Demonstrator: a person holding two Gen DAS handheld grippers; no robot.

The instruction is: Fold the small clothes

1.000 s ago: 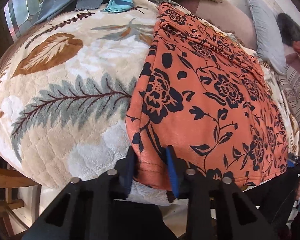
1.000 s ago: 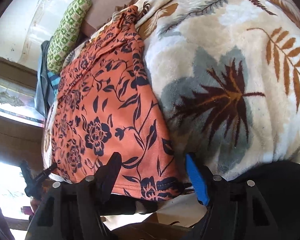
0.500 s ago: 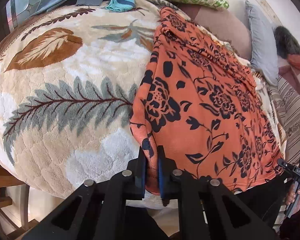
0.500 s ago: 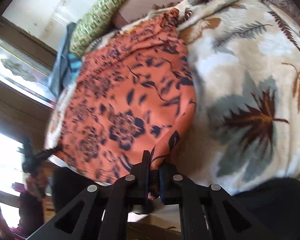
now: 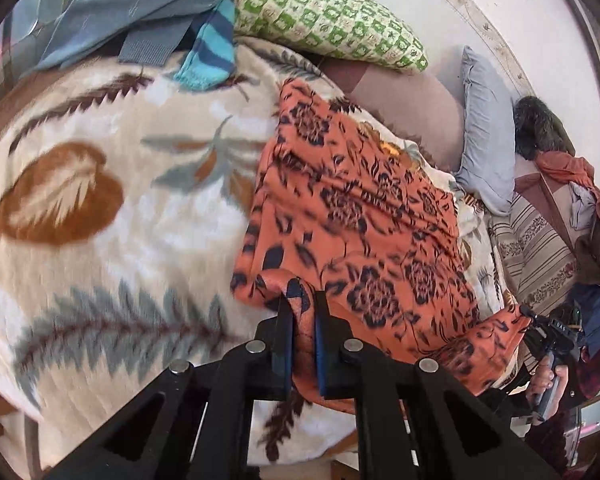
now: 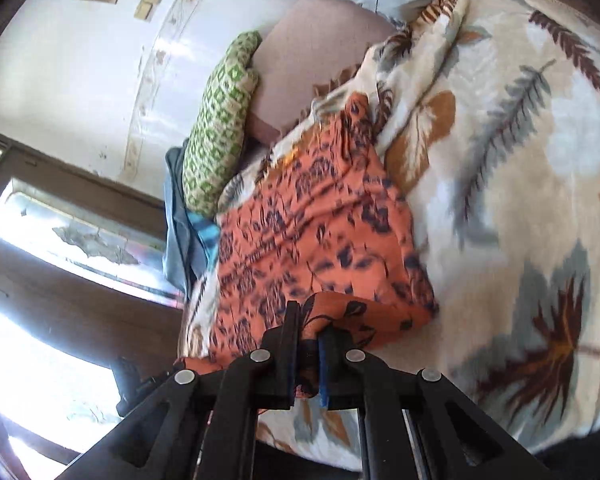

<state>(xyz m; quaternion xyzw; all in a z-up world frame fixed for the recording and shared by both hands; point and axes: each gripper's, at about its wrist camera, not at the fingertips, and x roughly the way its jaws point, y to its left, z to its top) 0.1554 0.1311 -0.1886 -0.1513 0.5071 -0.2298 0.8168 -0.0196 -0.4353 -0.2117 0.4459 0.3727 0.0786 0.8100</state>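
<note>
An orange garment with a dark floral print (image 5: pixel 360 216) lies on a leaf-patterned blanket (image 5: pixel 100 220). My left gripper (image 5: pixel 302 300) is shut on the garment's near left corner, which is lifted off the blanket and bunched between the fingers. My right gripper (image 6: pixel 311 316) is shut on the near right corner of the same orange garment (image 6: pixel 312 232), also raised so the hem curls back over the cloth. In the left wrist view the right gripper (image 5: pixel 550 332) shows at the far right, held by a hand.
A green-patterned pillow (image 5: pixel 328 20), a brown pillow (image 5: pixel 404 108) and a grey pillow (image 5: pixel 488 136) lie at the head of the bed. Blue and striped clothes (image 5: pixel 148 12) are piled at the far left. More clothes (image 5: pixel 580 208) heap at the right. A window (image 6: pixel 60 248) is beside the bed.
Both grippers closed on the garment's near corners, then rose and moved toward the pillows, lifting the near hem off the blanket so it starts to fold over.
</note>
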